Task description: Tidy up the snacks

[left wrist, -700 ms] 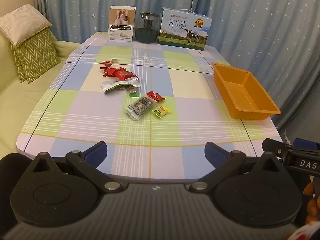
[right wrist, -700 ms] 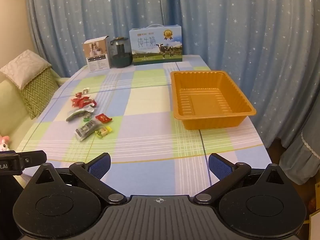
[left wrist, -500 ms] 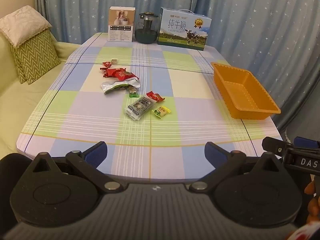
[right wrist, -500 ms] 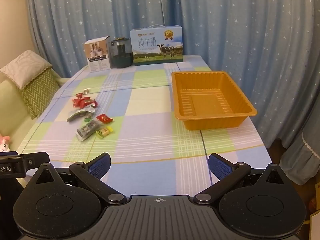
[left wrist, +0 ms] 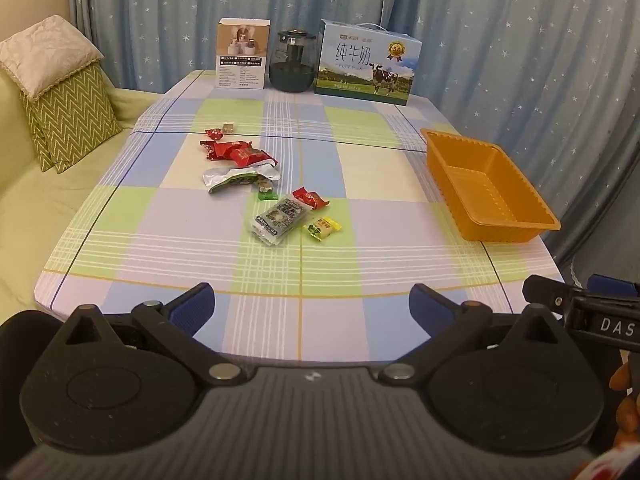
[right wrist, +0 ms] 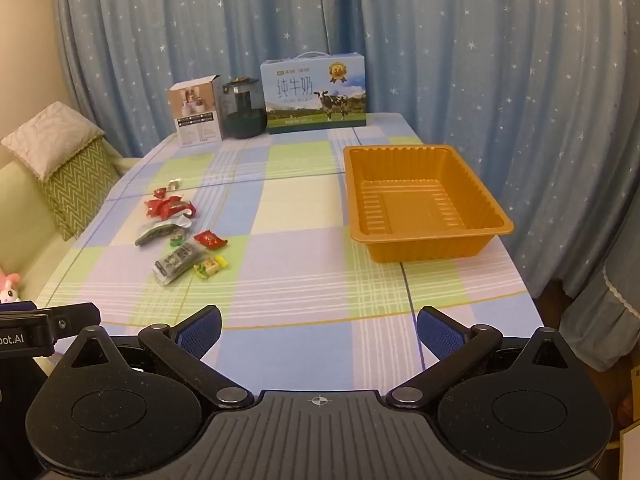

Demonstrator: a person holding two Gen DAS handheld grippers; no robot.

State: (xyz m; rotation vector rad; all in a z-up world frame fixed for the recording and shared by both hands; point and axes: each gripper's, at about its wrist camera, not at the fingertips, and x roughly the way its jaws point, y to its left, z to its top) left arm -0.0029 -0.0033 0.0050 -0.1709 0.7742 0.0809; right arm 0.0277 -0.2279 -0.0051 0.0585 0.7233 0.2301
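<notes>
Little has changed since the earlier frames: the left gripper (left wrist: pixel 311 306) stays spread wide and empty at the table's (left wrist: pixel 360 272) near edge. The snacks (left wrist: pixel 280 216) lie scattered left of centre, unmoved, the orange tray (right wrist: pixel 424 204) empty at right. The right gripper (right wrist: pixel 319 330) likewise remains spread, holding nothing.

Loose wrapped snacks (left wrist: pixel 276 188) scattered flat left-of-centre on checked cloth; orange ribbed tray (right wrist: pixel 486 196) upright, empty, well apart at right edge

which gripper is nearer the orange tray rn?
Right. The right gripper faces the orange tray almost straight ahead across the near table edge. The left gripper sits further over, with the tray off to its right.
</notes>
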